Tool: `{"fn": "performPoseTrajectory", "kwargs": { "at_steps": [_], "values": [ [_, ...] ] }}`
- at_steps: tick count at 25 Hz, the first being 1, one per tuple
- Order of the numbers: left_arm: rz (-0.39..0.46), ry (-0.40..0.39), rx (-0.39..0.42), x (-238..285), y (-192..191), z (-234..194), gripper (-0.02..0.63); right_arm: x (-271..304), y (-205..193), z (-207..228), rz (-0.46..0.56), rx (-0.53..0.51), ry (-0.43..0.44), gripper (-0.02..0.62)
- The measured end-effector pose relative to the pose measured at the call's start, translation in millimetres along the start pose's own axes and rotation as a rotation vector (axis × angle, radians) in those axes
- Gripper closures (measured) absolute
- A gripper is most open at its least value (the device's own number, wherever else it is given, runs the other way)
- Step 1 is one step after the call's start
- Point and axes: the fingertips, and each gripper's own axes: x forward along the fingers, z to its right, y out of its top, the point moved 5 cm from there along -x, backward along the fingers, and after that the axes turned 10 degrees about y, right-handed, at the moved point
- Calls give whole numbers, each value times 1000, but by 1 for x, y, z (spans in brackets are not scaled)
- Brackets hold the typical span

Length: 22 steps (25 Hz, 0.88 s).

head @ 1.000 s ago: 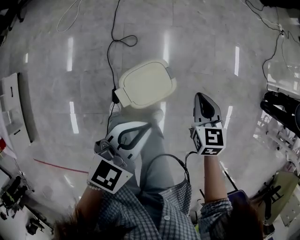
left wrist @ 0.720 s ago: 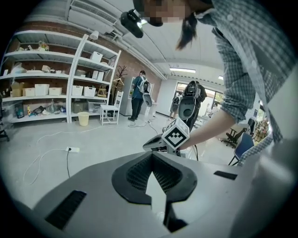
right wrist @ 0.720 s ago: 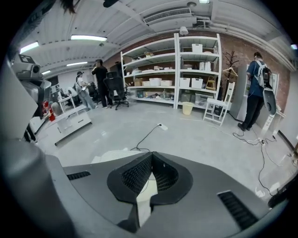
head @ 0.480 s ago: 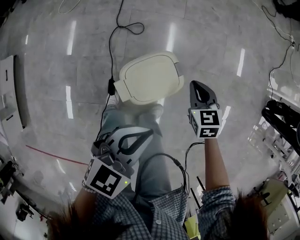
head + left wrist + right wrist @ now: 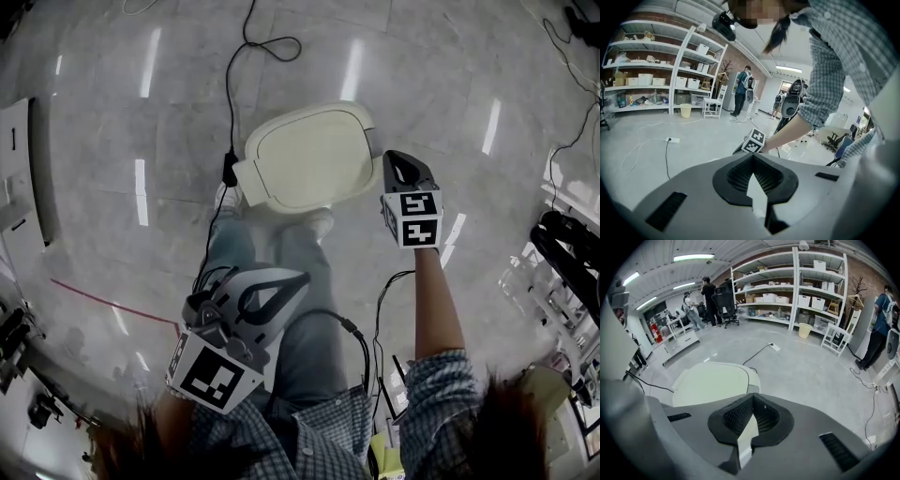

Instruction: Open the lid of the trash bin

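Hovering at the lid's [image 5: 305,155] three o'clock, right gripper [image 5: 401,164], jaws together and empty like left gripper [image 5: 286,281], could skid off the rim.

The right gripper [image 5: 752,395] has its jaws meeting at the tips with nothing between them. Just beyond and to their left lies the trash bin's cream lid [image 5: 712,383], seemingly closed flat. A black cable [image 5: 758,354] crosses the grey floor [image 5: 811,376] toward white shelving [image 5: 787,287].
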Motion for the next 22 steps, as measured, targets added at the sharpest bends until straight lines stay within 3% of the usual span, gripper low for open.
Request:
{"fn": "performPoseTrajectory", "kwargs": {
  "at_steps": [9, 16, 22],
  "values": [
    [-32, 11, 11, 0, -7, -2, 606, 35, -19, 13, -145, 19, 62, 577],
    [-18, 5, 17, 0, 0, -2, 606, 41, -23, 16, -171, 89, 73, 577],
    [-17, -1, 21, -1, 1, 1, 606, 44, -24, 16, -169, 80, 58, 577]
  ]
}}
